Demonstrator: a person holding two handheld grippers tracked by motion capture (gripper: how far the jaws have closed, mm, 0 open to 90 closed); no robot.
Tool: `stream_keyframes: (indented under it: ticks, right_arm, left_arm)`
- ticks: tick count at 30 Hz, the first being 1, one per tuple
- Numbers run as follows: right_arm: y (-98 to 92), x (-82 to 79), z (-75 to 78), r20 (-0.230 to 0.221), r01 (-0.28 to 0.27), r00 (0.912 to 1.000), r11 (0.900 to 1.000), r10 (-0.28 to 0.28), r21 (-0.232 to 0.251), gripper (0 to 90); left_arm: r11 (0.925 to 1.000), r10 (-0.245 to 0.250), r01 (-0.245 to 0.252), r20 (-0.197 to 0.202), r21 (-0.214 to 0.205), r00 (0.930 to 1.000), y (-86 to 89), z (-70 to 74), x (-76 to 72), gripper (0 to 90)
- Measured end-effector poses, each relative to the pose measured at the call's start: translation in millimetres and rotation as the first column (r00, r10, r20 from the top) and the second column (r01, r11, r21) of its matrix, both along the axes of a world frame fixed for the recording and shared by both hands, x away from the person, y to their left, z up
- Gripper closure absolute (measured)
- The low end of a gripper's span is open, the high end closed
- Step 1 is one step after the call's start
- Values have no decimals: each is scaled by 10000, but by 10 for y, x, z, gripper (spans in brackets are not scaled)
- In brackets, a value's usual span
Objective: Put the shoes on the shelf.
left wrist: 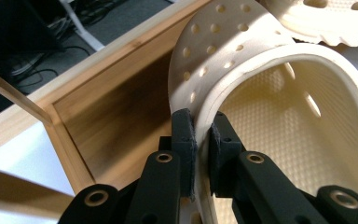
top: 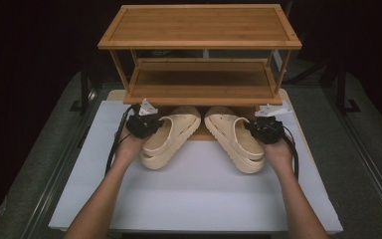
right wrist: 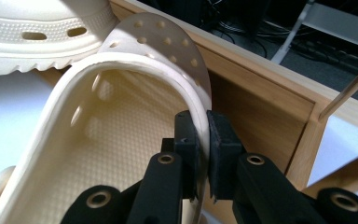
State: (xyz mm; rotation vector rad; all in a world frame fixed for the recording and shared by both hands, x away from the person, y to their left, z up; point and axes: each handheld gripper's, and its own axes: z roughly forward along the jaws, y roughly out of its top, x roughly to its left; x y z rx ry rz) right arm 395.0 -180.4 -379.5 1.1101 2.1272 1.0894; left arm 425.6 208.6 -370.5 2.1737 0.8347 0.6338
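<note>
While the two cream clogs lie side by side on the white table point(top: 199, 199) just in front of the wooden shoe rack point(top: 199, 30), each hand holds one of them by its outer side wall. The left claw point(top: 151, 125) is clamped on the rim of the left clog point(top: 171, 137); in the left gripper view its pads pinch the thin perforated wall between them, one pad outside and one inside the shoe. The right claw point(top: 251, 127) grips the right clog point(top: 236, 139) the same way, its pads closed on the upper's edge near the opening. The toes of both clogs point toward the rack and reach under its lower shelf point(top: 201, 79), heels toward the person. The clogs' toes stand close together, their heels splayed apart.
</note>
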Motion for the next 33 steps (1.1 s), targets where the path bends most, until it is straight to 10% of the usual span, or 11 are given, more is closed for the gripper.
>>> stream_keyframes:
  ticks: [17,33]
  right_arm:
    - [205,233,-153,292,704,9972,9947,-684,-749,827]
    - [229,212,-168,-58,327,9994,9992,-329,-246,676]
  left_arm:
    - [9984,448,-465,479,331,9978,-207,-149,161,821]
    - [9997,-179,180,-104,148,9998,-187,-111,115,606]
